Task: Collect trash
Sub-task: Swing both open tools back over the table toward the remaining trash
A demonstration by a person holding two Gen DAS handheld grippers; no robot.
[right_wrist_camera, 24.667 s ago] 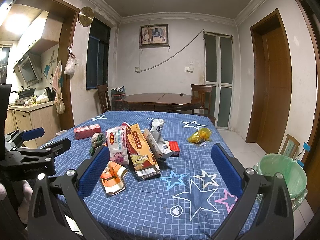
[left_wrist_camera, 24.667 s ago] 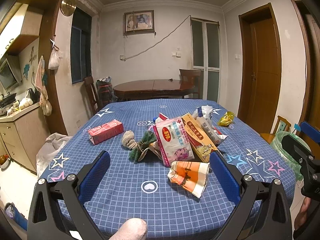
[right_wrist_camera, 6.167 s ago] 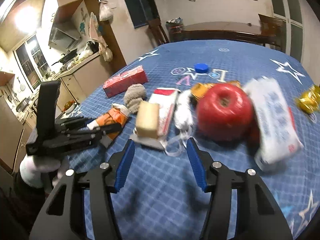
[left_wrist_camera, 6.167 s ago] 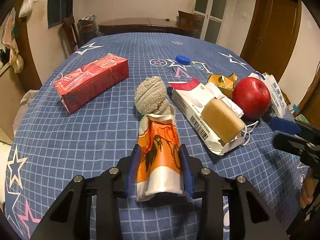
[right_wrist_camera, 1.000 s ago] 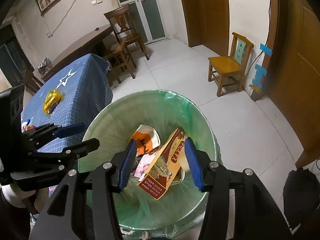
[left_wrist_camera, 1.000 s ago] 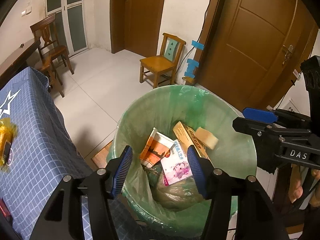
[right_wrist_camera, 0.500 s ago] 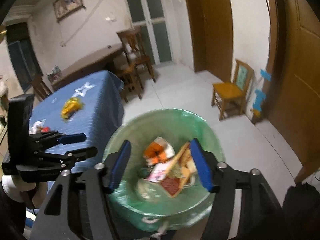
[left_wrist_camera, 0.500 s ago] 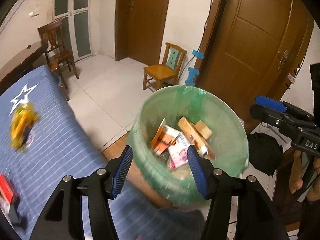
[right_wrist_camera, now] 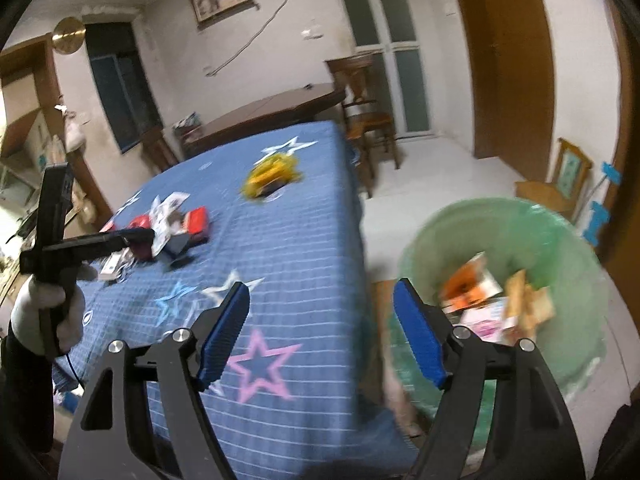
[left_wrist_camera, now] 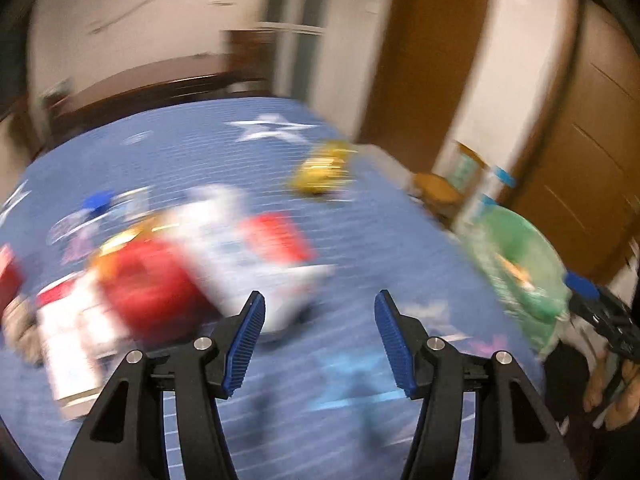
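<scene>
Both hands are swinging away from the bin (right_wrist_camera: 516, 276) and back toward the surface (right_wrist_camera: 288, 240) with the blue star cloth. The left hand-held gripper (left_wrist_camera: 318, 338) is about half open and holds nothing; only blue cloth shows between its fingers. The right hand-held gripper (right_wrist_camera: 320, 332) has just been opening its jaws wider, and nothing is between them either. The green-lined bin stands on the floor just past the right edge of the surface, and it already has an orange wrapper (right_wrist_camera: 466, 284) and a flat box (right_wrist_camera: 524, 300) inside. The trash left to collect lies on the surface: a yellow wrapper (right_wrist_camera: 272, 176) far off by the white star, well apart from the rest, and a heap on the left with a white packet (left_wrist_camera: 256, 256), a small red box (left_wrist_camera: 276, 236) and a round red thing (left_wrist_camera: 148, 284). The left view is very blurred, so I cannot tell what each thing in the heap is. To do this step well, I think the hands should slow down first so the view is clear. Then each one should pick one light piece, come down over it with fingers on both sides, and squeeze gently so it does not slip. The red round thing may be fruit, not trash, so it is best left alone.
</scene>
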